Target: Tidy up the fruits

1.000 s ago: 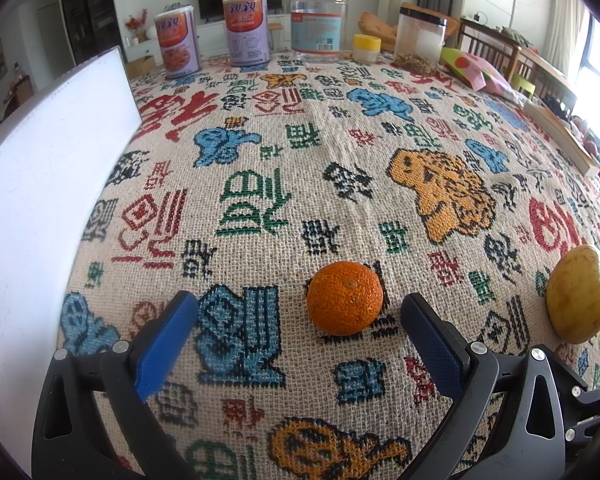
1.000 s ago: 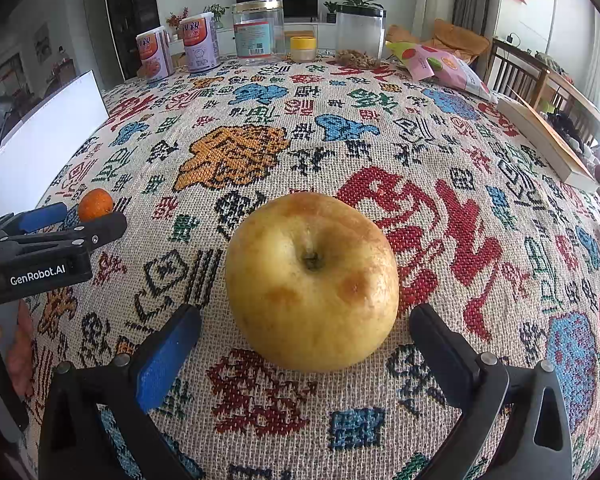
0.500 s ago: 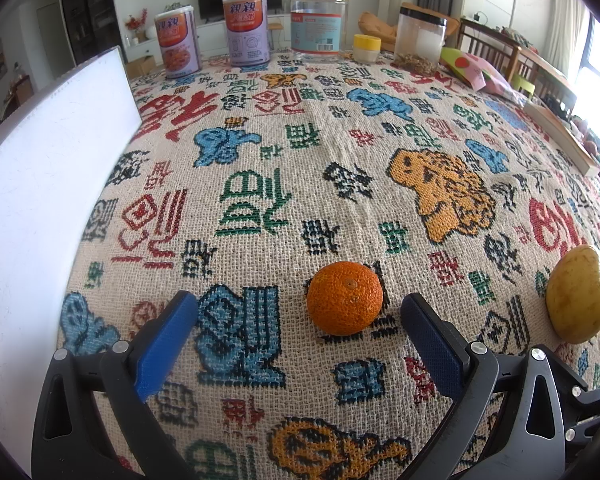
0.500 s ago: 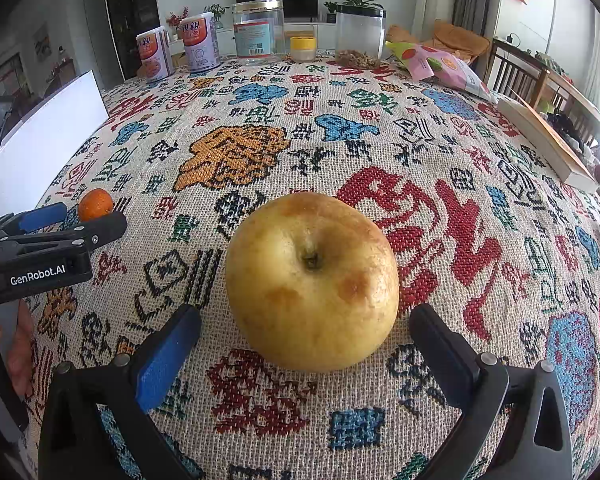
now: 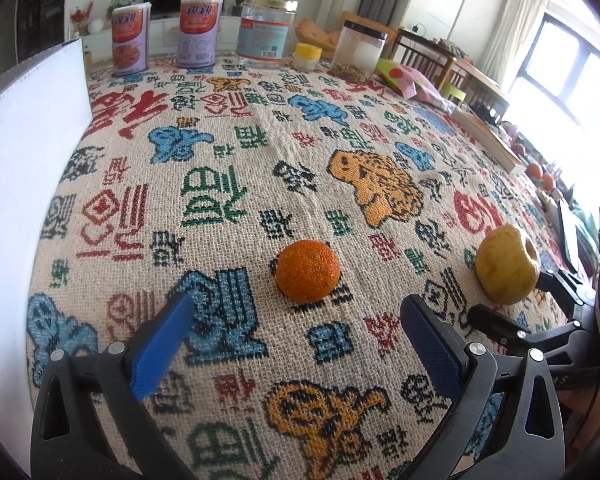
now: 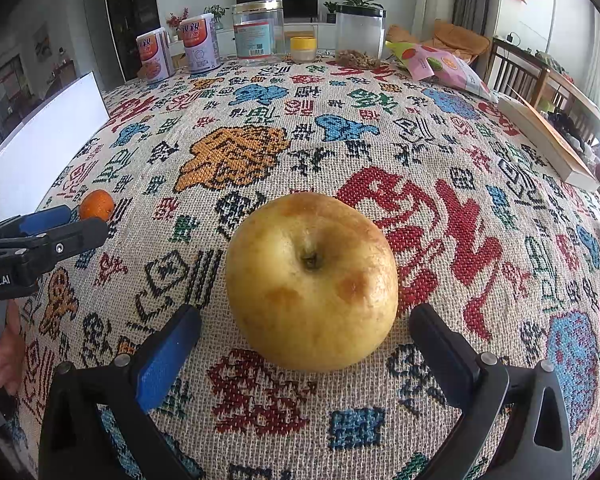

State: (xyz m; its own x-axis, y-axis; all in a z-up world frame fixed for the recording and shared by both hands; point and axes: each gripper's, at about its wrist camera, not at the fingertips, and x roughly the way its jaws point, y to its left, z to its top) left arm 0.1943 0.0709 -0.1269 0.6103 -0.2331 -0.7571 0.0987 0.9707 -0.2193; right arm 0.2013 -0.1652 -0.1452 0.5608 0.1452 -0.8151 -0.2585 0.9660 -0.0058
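Observation:
A small orange tangerine (image 5: 308, 271) lies on the patterned tablecloth just ahead of my left gripper (image 5: 298, 312), which is open and empty; the fruit sits slightly beyond the fingertips. It also shows in the right wrist view (image 6: 96, 205). A yellow apple (image 6: 312, 282) with brown spots rests on the cloth just ahead of the open fingers of my right gripper (image 6: 304, 322), not touched. The apple also shows in the left wrist view (image 5: 507, 263), with the right gripper's fingers (image 5: 496, 322) beside it.
A white board (image 5: 24, 168) stands along the left table edge. At the far end stand two cans (image 5: 130, 40), a glass jar (image 5: 266, 28), a small yellow-lidded jar (image 5: 307, 55) and a clear canister (image 5: 360, 52). A snack bag (image 6: 440, 66) and a book (image 6: 548, 142) lie at the right.

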